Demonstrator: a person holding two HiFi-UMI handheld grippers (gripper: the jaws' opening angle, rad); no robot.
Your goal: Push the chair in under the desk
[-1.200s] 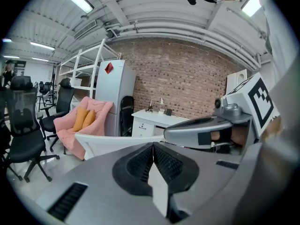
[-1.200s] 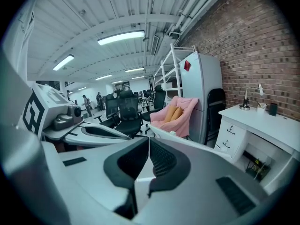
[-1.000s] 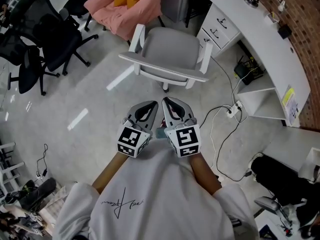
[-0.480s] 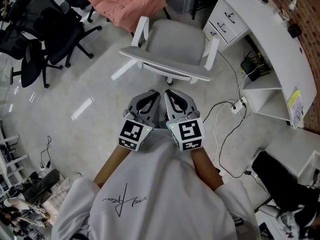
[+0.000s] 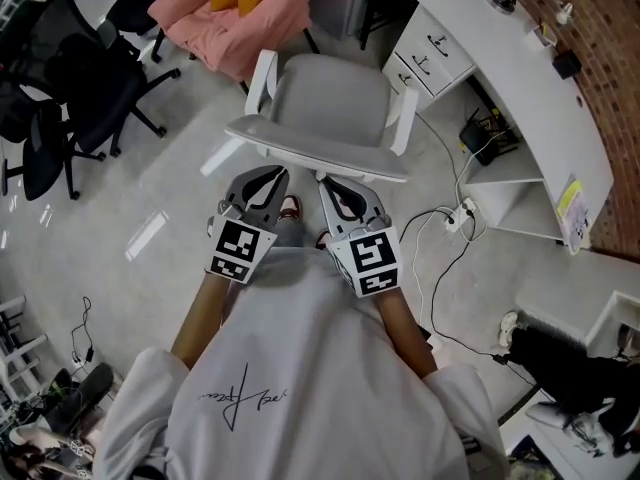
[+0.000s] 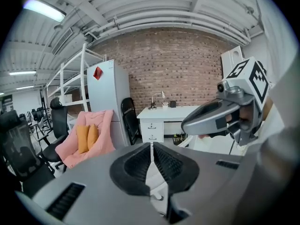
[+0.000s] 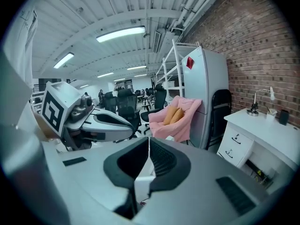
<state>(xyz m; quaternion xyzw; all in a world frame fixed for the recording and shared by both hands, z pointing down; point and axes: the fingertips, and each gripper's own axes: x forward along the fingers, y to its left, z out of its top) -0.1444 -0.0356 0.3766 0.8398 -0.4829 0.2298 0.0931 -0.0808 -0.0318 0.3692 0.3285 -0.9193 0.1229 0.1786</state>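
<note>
The grey-and-white chair point(image 5: 328, 103) stands on the floor with its back edge toward me, out from the white desk point(image 5: 525, 78) at the right. My left gripper point(image 5: 266, 173) is shut and empty, its tip just short of the chair's back edge point(image 5: 300, 148). My right gripper point(image 5: 329, 182) is also shut and empty, just below that same edge. In the left gripper view the shut jaws point(image 6: 151, 148) point toward the desk point(image 6: 166, 112). In the right gripper view the shut jaws point(image 7: 148, 143) have a bit of white chair behind them.
A pink armchair with orange cushions point(image 5: 245, 8) stands beyond the chair. Black office chairs point(image 5: 70, 88) crowd the left. A drawer unit point(image 5: 432, 50) sits under the desk's near end. Cables and a power strip point(image 5: 455, 218) lie on the floor at the right.
Both grippers have come up to the chair's back edge. They have spread apart, the left one going left. The chair stands nearer to me in the head view.
</note>
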